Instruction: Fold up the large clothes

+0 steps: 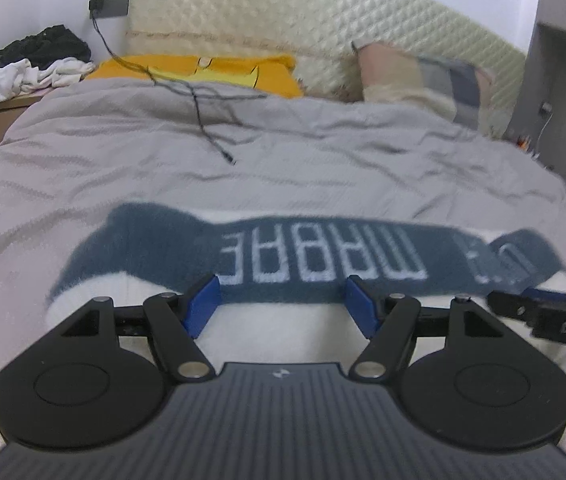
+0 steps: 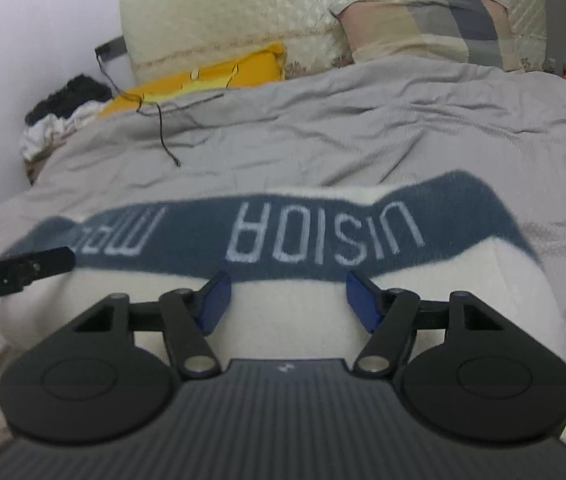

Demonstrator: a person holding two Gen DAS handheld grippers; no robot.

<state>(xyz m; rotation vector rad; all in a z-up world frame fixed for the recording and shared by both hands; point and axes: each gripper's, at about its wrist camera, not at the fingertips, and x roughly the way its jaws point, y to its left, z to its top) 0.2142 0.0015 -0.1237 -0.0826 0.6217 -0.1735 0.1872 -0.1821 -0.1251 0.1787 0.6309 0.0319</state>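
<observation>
While the white sweater [image 1: 283, 320] with its blue band of letters lies spread near the front edge of the bed [image 1: 243, 152], both tools hang just over it with nothing in them. The left gripper [image 1: 281, 302] has its jaws wide apart, and so does the right gripper [image 2: 286, 298]. To fold well, I think each should pinch one side of the near hem, lift together, and keep the sweater flat.

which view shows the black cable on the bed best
The left wrist view. There the black cable runs from the wall socket across the grey duvet down to its plug end, large and near centre. The right wrist view shows it smaller, off to the left.
</observation>
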